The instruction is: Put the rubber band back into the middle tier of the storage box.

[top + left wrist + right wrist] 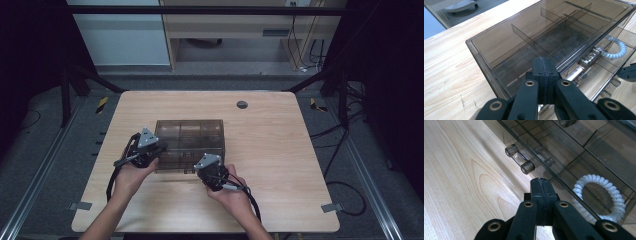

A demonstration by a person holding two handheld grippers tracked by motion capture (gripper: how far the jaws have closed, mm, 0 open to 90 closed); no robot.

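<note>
While both hands point(131, 176) flank the smoky box point(190, 145), fingers point(544, 82) (both pairs) meet.

In the right gripper view, the white coiled band point(606, 195) runs off the frame at five o'clock. The smoky plastic box point(579, 152) is cut at twelve and three o'clock. Through its tinted walls, a metal piece point(587, 58) stays unclear.
</note>
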